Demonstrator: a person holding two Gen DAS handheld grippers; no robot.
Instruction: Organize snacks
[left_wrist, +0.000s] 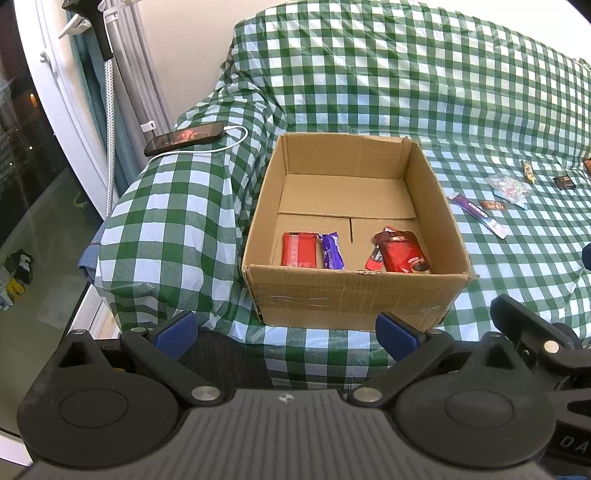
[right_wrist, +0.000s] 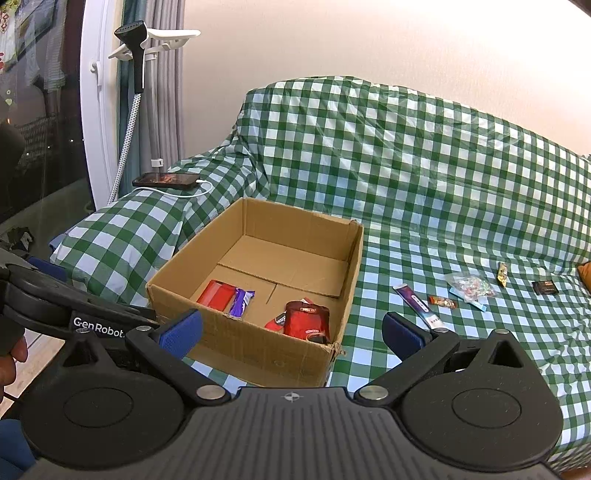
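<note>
so both the left gripper (left_wrist: 286, 334) and right gripper (right_wrist: 291, 332) hang wide open and empty, cardboard box (left_wrist: 354, 295) dead ahead of the fingers, probably lining up for the loose purple snack stick (right_wrist: 419, 307).

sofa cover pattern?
Green-and-white check on the sofa cover; clearest in the right wrist view.

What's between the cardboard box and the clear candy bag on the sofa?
A long purple stick packet and a small orange-red candy, lying on the checkered cover; clearest in the right wrist view.

"GenRobot" – white lettering on left tool (right_wrist: 177, 334) body, right wrist view; snack wrapper print unreadable.
</note>
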